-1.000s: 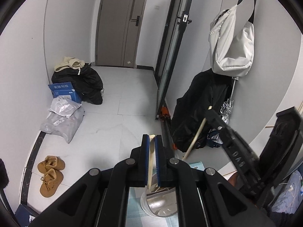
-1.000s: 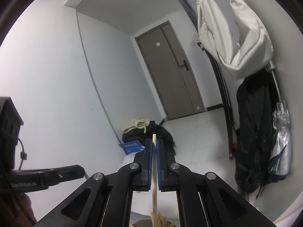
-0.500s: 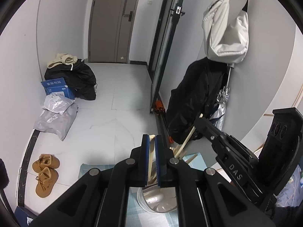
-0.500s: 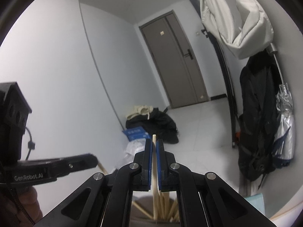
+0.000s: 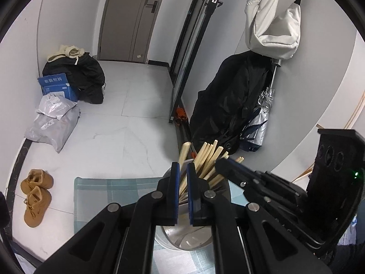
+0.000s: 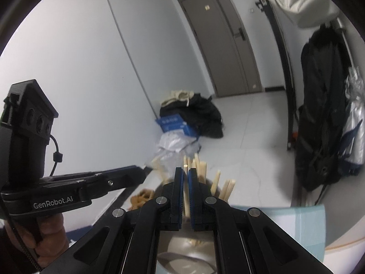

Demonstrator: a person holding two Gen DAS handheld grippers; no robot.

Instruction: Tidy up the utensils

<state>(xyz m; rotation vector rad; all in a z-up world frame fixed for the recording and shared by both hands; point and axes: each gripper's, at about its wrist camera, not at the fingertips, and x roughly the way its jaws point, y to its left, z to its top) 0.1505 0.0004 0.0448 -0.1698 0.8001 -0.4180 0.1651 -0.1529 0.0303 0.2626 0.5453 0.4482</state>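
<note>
We note: cloth (image 5: 109,187) under holder pale teal-and-white plaid. Chopsticks (image 5: 206,157) light tan wood. Holder (image 5: 182,237) grey metal. Gripper pads (image 5: 175,194) blue, bodies black. Boots (image 5: 36,196) tan. Box (image 5: 57,86) blue, white lettering. Hanging bag (image 5: 273,22) off-white. Door (image 5: 132,18) grey-brown.

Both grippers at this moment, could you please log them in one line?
left gripper: shut on utensil | right gripper: shut on chopstick | both over metal cup holding chopsticks
</note>
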